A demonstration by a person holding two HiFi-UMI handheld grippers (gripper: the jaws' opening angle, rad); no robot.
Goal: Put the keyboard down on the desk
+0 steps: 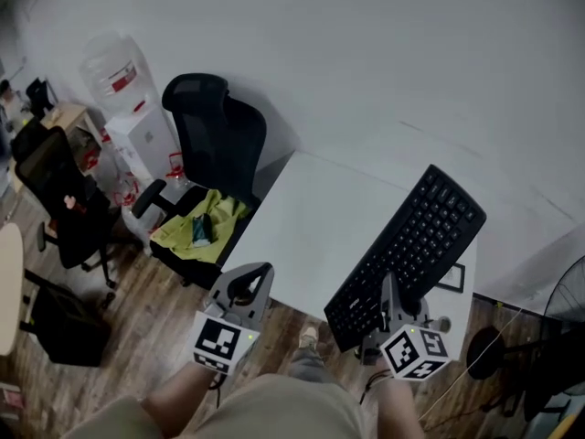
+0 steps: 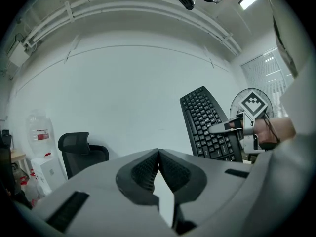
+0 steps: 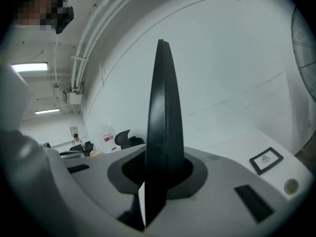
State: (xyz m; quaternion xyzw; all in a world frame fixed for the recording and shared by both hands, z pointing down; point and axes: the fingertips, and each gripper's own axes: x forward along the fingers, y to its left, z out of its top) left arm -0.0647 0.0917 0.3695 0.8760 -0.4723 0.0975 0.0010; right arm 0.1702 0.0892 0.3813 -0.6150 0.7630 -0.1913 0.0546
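Clamping keyboard (image 3: pixel 163 112) edge-on, right gripper (image 3: pixel 160 174); keys (image 1: pixel 411 236) visible only from other views.

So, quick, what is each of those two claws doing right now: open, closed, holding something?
Left gripper: closed, holding nothing.
Right gripper: closed on the keyboard, held up by its near edge.

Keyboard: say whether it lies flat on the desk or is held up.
Held up, tilted: the right claw grips the keyboard by its near edge, and the left gripper view shows it rising steeply.
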